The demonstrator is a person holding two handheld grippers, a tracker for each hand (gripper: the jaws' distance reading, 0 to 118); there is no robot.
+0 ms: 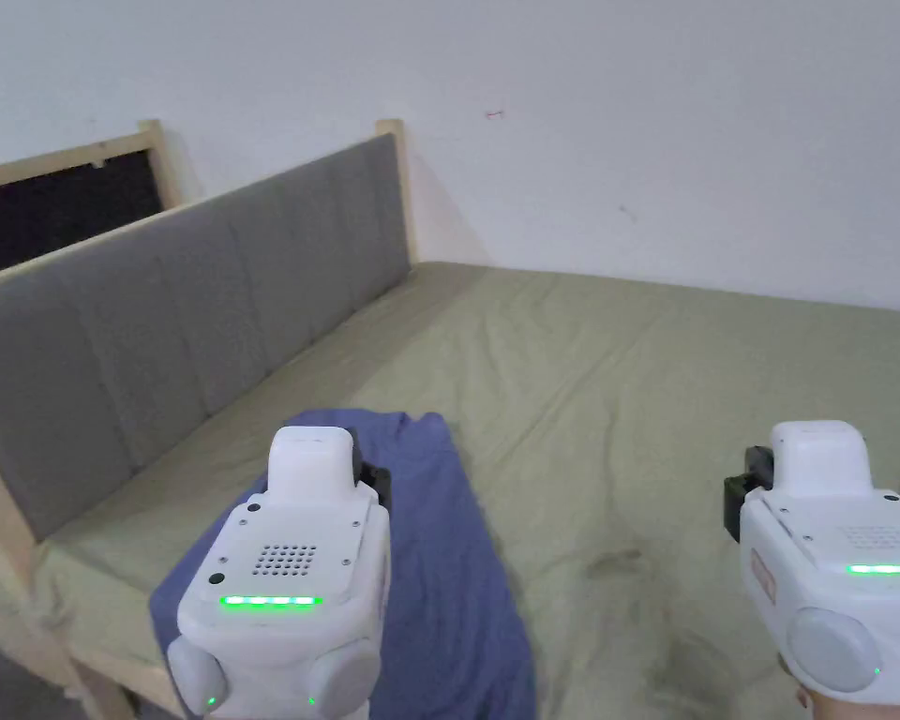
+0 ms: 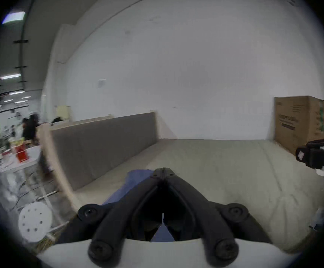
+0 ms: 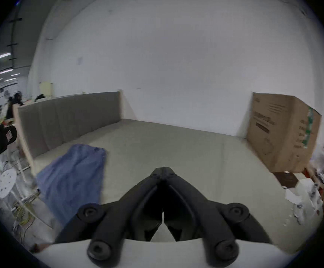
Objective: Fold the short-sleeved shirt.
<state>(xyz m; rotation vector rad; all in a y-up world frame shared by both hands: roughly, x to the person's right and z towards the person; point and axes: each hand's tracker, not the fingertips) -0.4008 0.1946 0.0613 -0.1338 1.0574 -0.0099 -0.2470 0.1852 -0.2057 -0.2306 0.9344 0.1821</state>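
A blue short-sleeved shirt [image 1: 448, 562] lies bunched in a long strip on the olive bed sheet [image 1: 682, 403], near the front left, its lower end hanging over the bed's edge. My left gripper [image 1: 375, 483] hovers just above the shirt, jaws shut with nothing between them; in the left gripper view the closed tips [image 2: 163, 170] sit over the blue cloth [image 2: 138, 177]. My right gripper [image 1: 743, 506] is held over bare sheet well to the right of the shirt, also shut and empty [image 3: 163, 168]. The right gripper view has the shirt [image 3: 74, 175] at lower left.
A grey padded headboard [image 1: 204, 300] in a wooden frame runs along the bed's left side. A white wall stands behind. A large cardboard box [image 3: 281, 133] stands at the bed's far right. A white perforated stool [image 2: 34, 222] is on the floor to the left.
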